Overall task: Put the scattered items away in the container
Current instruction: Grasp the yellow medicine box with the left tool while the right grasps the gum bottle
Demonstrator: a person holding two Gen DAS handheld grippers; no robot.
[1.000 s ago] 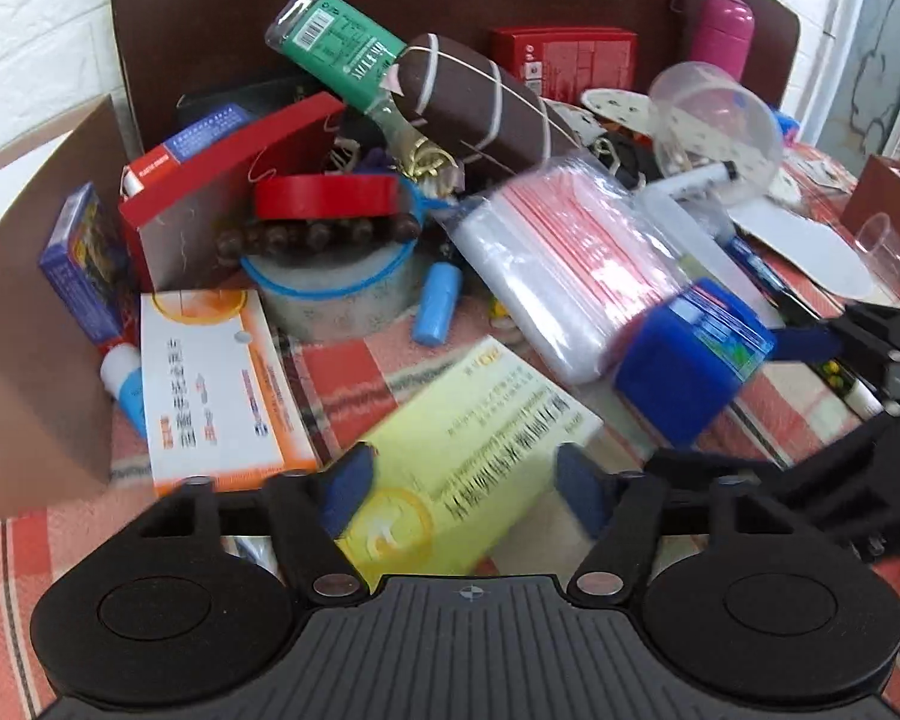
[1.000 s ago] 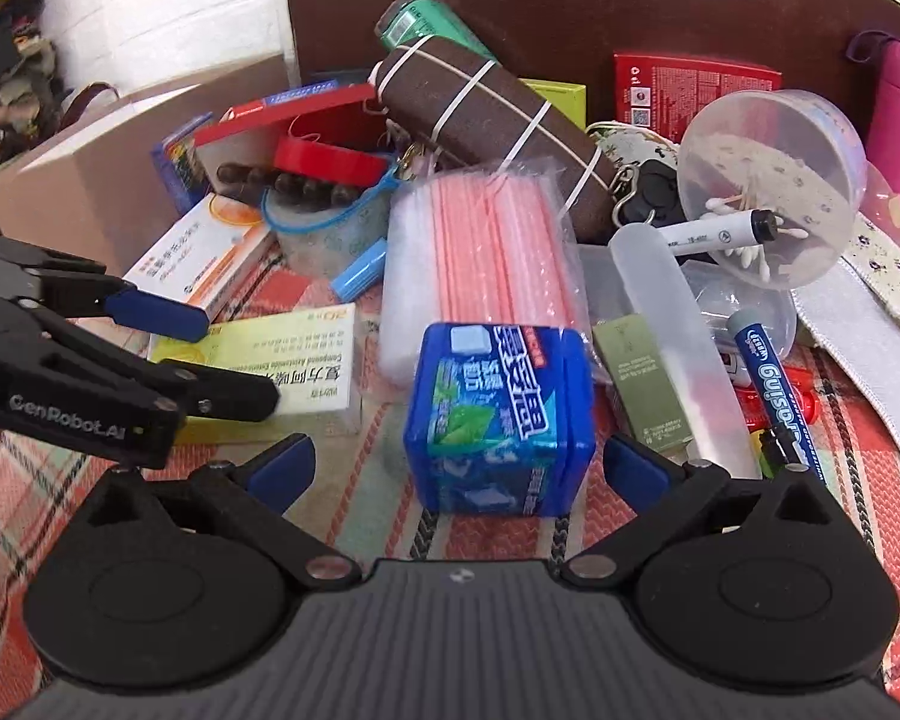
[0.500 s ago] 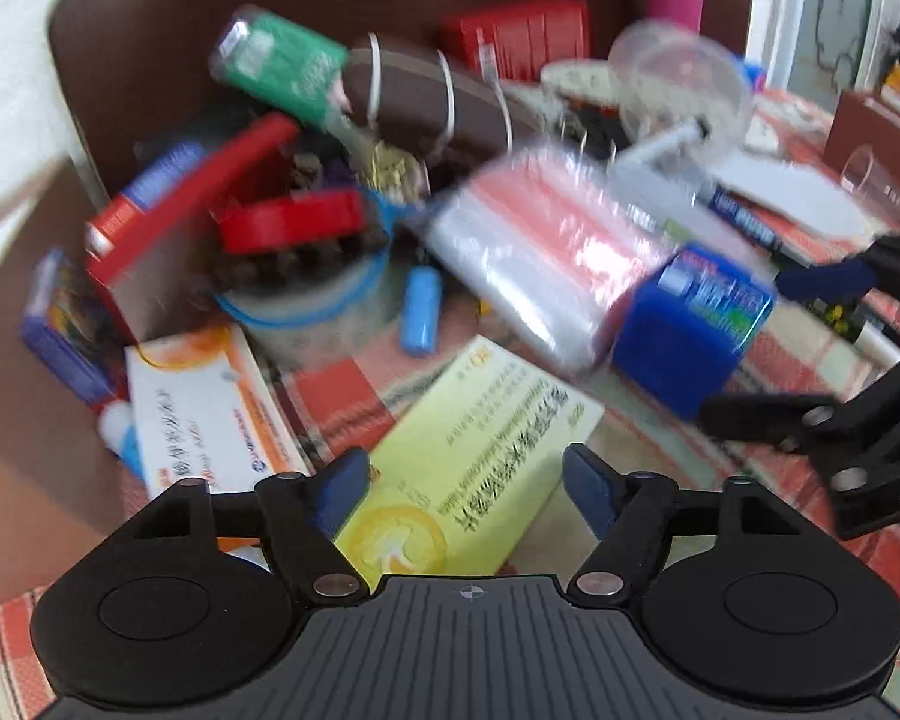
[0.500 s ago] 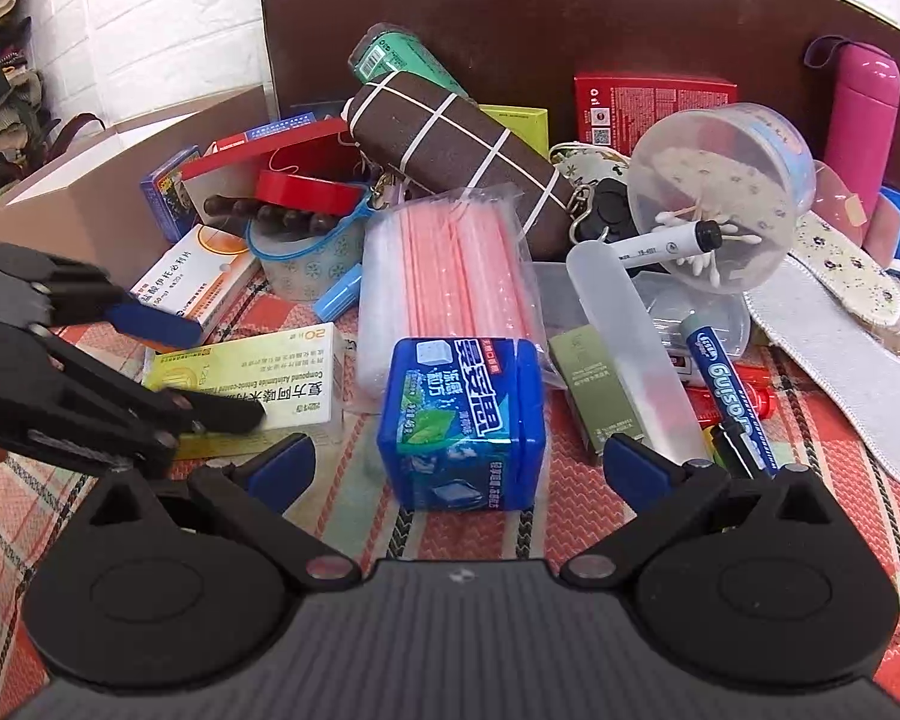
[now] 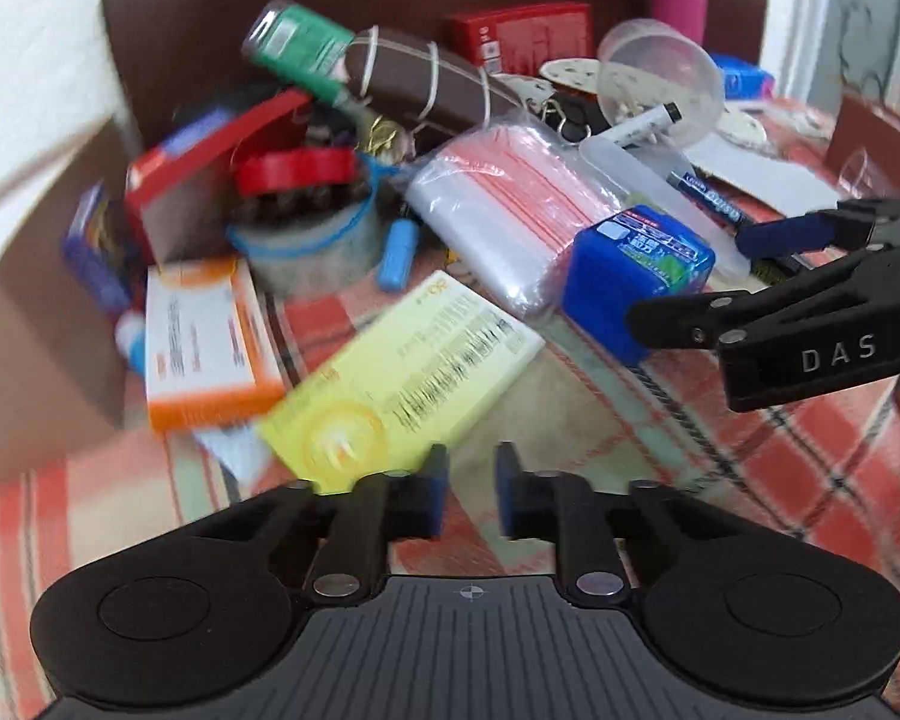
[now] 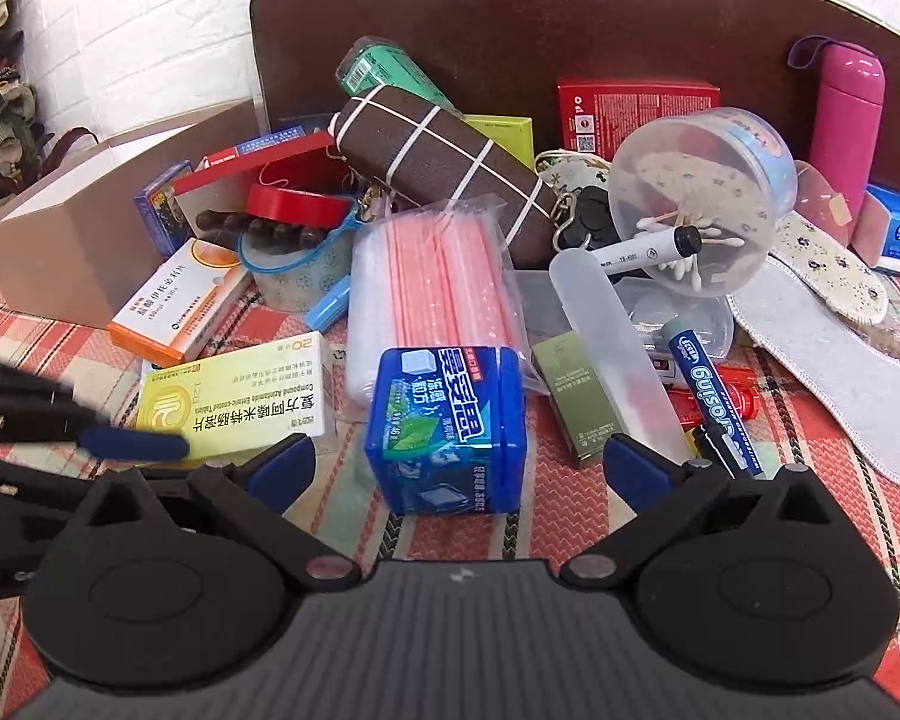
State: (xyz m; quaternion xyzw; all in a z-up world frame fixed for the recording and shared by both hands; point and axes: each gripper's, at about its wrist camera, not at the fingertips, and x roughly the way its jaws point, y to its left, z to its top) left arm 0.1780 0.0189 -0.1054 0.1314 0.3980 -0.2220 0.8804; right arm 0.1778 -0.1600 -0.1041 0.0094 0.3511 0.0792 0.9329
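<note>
A yellow medicine box (image 5: 402, 384) (image 6: 234, 402) lies flat on the checked cloth. My left gripper (image 5: 471, 492) (image 6: 132, 444) hovers at its near corner. Its jaws are closing to a narrow gap that holds only cloth, and the box lies just left of the left finger. A blue cube-shaped box (image 6: 450, 426) (image 5: 636, 276) stands between the wide-open fingers of my right gripper (image 6: 459, 456) (image 5: 690, 279), and the pads are clear of it. The open cardboard box (image 6: 60, 240) (image 5: 30, 300) sits at the far left.
Behind lies a crowded pile: an orange-white medicine box (image 6: 174, 312), a bag of pink straws (image 6: 438, 276), a brown roll (image 6: 438, 156), a clear tub of cotton swabs (image 6: 696, 198), markers (image 6: 708, 396), insoles (image 6: 834, 360) and a pink flask (image 6: 846, 114). A brown board (image 6: 570, 12) backs it.
My left gripper's jaws, wide around the yellow box before, have come nearly together, and the gripper has shifted so the box lies to its left. The right gripper has stayed around the blue box.
</note>
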